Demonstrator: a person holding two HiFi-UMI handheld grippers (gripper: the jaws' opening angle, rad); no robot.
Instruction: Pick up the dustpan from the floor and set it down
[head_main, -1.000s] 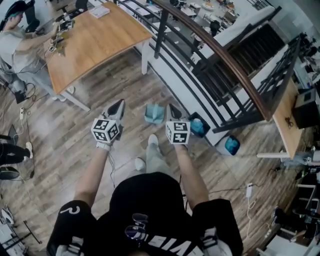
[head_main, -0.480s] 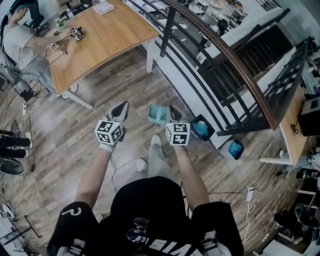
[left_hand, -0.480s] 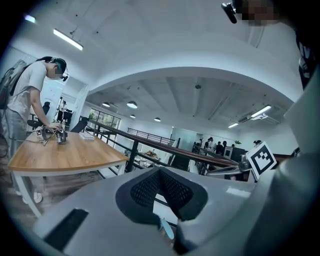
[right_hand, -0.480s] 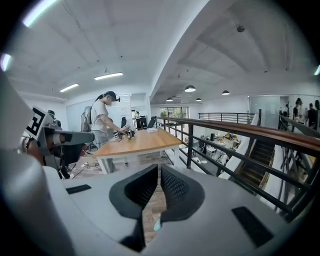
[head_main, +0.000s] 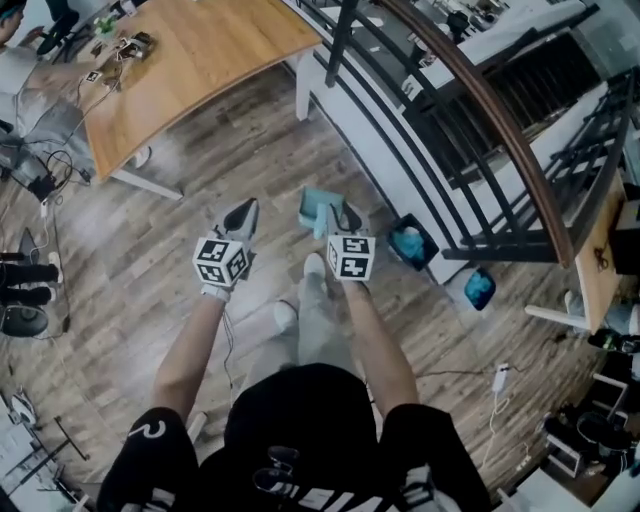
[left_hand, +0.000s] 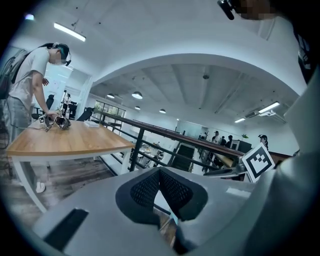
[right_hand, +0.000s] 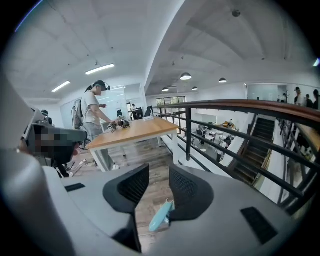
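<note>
Now the right gripper is just opening its jaws, nothing between them, near the teal dustpan lying on the floor. Closing off-centre risks knocking its handle aside. The left gripper is hanging closed, empty.

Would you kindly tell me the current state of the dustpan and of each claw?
dustpan: on the floor, not picked up.
left claw: shut, empty.
right claw: open, jaws have just been opening; the dustpan's handle shows through the gap, not gripped.
</note>
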